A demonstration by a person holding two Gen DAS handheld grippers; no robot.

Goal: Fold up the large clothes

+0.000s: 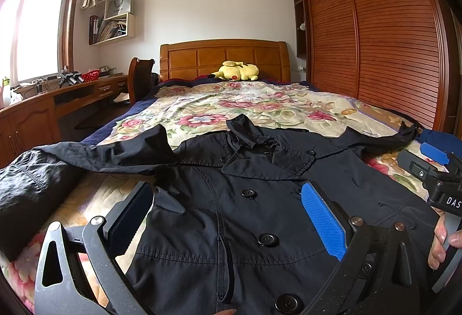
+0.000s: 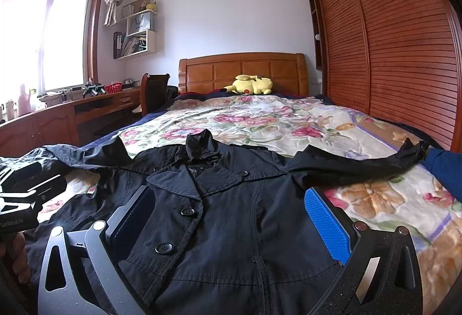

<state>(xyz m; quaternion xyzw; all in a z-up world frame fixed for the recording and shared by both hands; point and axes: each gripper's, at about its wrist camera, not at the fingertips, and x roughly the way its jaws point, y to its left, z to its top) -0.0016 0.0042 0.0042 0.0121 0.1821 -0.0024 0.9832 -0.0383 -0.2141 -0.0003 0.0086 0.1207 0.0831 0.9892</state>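
We found the dark coat (image 1: 260,214) spread front-up on the floral bedspread (image 1: 260,101), buttoned, collar toward the wooden headboard (image 1: 225,58), one sleeve (image 1: 101,153) stretched left and the other sleeve (image 2: 361,162) stretched right. Our left gripper (image 1: 231,217) hung over the coat's chest with its fingers spread wide and nothing between them. Our right gripper (image 2: 234,219) was likewise wide apart and empty above the coat's right half.

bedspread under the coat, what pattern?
Floral: pink and red blooms on the cream bedspread, clearest in the right wrist view.
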